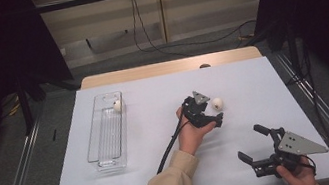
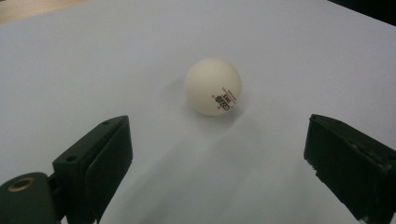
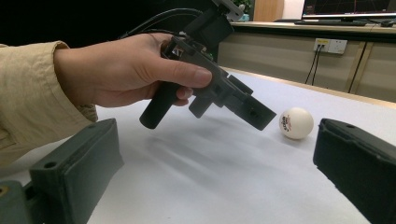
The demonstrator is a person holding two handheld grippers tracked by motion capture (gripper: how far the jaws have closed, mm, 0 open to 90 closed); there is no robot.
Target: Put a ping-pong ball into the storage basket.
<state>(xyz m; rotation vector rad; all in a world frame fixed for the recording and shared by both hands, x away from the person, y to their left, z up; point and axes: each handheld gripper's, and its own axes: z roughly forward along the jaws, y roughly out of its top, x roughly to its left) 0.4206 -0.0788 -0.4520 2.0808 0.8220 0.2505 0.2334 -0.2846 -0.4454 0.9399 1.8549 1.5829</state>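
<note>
One ball [image 1: 117, 106] lies in the tray [image 1: 107, 158]; my left gripper [image 1: 213, 114], jaws released, faces the second ball [image 2: 213, 87], ungrasped.

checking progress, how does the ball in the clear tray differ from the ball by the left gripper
The ball in the tray lies inside the clear tray at its far end; the ball on the table rests on the bare white sheet.
The tray ball has no gripper near it; the table ball sits just ahead of the open left gripper, untouched.
Both are small, white and round.
</note>
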